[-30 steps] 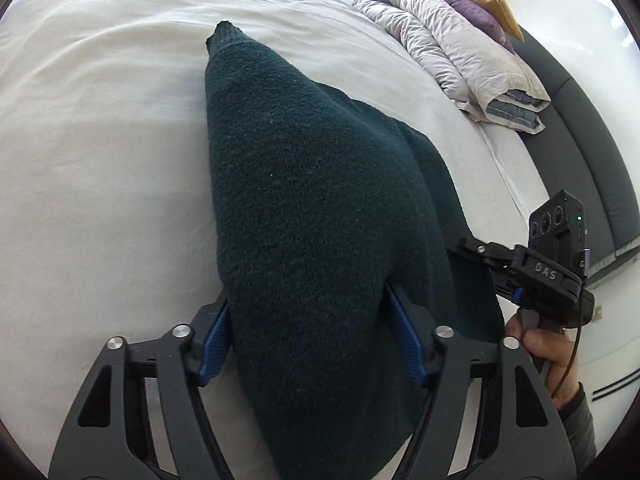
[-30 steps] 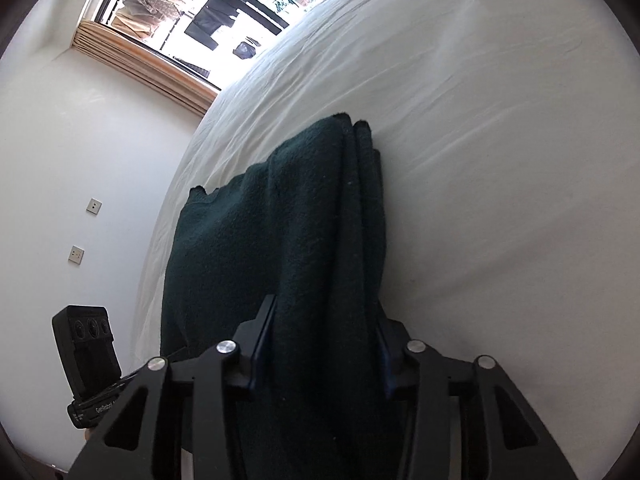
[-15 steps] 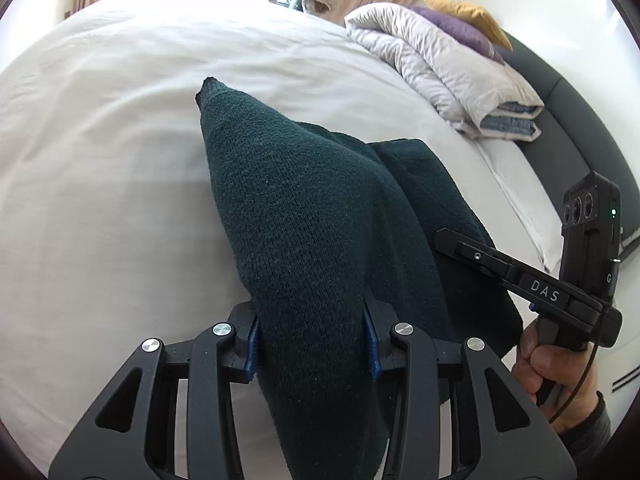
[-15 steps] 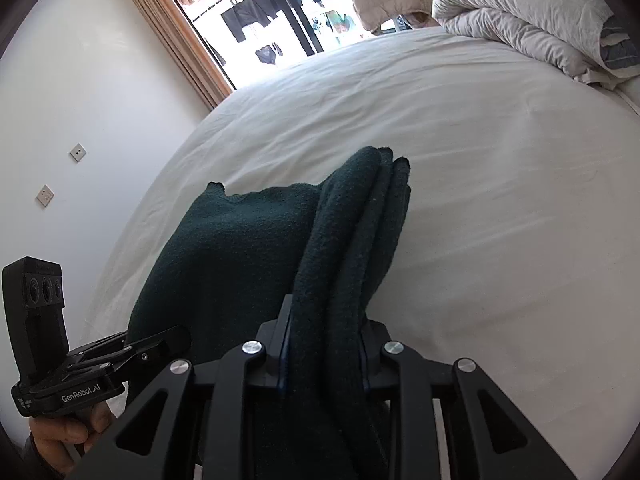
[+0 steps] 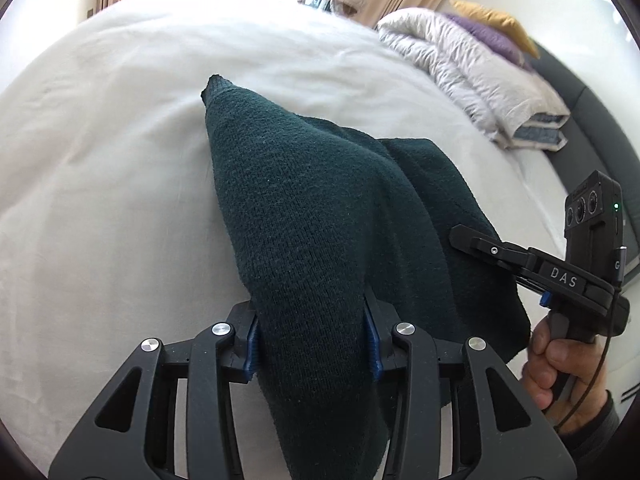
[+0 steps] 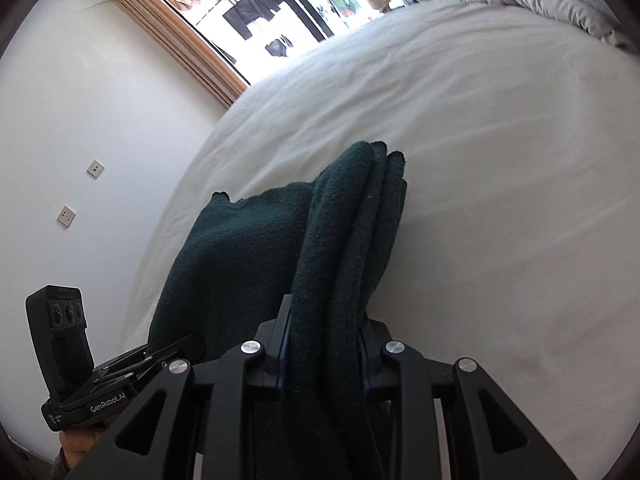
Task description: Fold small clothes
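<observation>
A dark green knitted garment lies folded lengthwise on the white bed, its near end raised. My left gripper has a thick bunch of it between its blue pads, which press on the knit while the jaws open slightly. In the right wrist view the garment shows stacked folded edges, and my right gripper clamps that edge, its jaws also easing open. Each gripper appears in the other's view: the right gripper beside the cloth's right edge, the left gripper at lower left.
A folded grey quilt with purple and yellow pillows lies at the bed's far right, against a dark headboard. A window with curtains and a white wall with sockets stand past the bed's left side.
Both grippers narrowed onto the garment's near end and drew it back and slightly up. The cloth bunched between the jaws, and both views now take in more of the room.
</observation>
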The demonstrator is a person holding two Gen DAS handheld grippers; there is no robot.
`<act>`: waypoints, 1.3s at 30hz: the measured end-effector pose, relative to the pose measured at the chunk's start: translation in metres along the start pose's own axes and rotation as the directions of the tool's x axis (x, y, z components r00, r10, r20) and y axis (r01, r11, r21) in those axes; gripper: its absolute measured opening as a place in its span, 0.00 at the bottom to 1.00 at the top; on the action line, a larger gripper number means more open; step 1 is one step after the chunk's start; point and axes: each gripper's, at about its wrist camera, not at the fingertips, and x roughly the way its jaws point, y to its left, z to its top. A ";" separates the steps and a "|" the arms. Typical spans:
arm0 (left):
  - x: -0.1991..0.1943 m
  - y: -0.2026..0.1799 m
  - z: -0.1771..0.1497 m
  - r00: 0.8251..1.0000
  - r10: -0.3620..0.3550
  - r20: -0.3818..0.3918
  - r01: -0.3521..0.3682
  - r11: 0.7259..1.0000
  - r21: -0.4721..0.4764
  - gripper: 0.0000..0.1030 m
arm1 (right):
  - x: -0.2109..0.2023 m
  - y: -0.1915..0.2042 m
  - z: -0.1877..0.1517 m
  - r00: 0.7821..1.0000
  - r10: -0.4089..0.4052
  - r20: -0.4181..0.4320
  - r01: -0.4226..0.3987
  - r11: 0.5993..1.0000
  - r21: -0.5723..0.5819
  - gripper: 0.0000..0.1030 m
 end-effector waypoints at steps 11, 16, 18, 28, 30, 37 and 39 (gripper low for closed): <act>-0.029 0.000 -0.029 0.979 0.144 0.146 -0.151 0.988 0.039 0.73 | -0.074 -0.037 -0.061 0.980 -0.090 0.175 0.081 0.995 0.063 0.71; -0.107 -0.039 -0.093 0.865 0.338 0.371 -0.415 0.897 0.151 0.73 | -0.144 -0.015 -0.108 0.931 -0.195 0.308 0.202 0.979 0.011 0.72; -0.141 -0.051 -0.117 0.817 0.357 0.453 -0.465 0.872 0.151 0.79 | -0.174 0.005 -0.129 0.896 -0.229 0.380 0.257 0.966 -0.023 0.77; -0.285 -0.106 -0.228 0.600 0.373 0.708 -0.574 0.817 0.056 1.00 | -0.294 0.110 -0.206 0.604 -0.247 0.758 0.490 0.865 -0.108 1.00; -0.309 -0.106 -0.247 0.604 0.357 0.712 -0.566 0.822 0.068 1.00 | -0.307 0.125 -0.218 0.579 -0.224 0.784 0.486 0.867 -0.112 1.00; -0.364 -0.096 -0.290 0.663 0.324 0.675 -0.455 0.890 0.020 1.00 | -0.328 0.152 -0.237 0.599 -0.166 0.783 0.474 0.862 -0.180 1.00; -0.373 -0.096 -0.297 0.645 0.351 0.678 -0.481 0.877 0.003 1.00 | -0.329 0.155 -0.240 0.612 -0.183 0.769 0.489 0.852 -0.187 1.00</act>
